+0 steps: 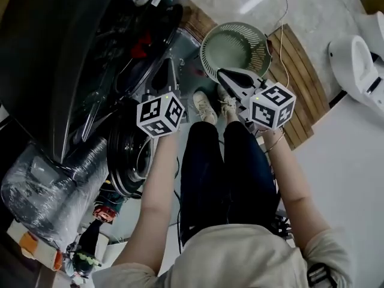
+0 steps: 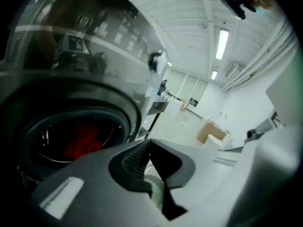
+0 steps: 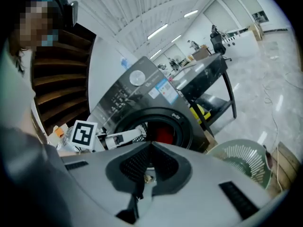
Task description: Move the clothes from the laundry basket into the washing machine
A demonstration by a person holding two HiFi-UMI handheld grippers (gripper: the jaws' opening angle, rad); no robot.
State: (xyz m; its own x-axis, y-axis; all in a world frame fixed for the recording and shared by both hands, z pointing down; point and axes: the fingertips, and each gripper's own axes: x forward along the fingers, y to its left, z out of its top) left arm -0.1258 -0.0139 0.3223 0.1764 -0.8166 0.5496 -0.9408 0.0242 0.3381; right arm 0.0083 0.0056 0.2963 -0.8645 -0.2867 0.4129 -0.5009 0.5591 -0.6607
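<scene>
While shut, two tools (image 2: 150,142) (image 3: 151,145), one basket (image 1: 236,42).

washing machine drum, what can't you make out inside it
- Left gripper view: beyond the red cloth, the drum is dark, its bottom behind the left hand-held gripper.
- Right gripper view: the drum is small, its lower part behind the right hand-held gripper.

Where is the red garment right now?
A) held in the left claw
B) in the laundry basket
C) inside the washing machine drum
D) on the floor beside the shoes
C: the red garment shows through the round opening of the washing machine, and the visible inside of the laundry basket is bare.
</scene>
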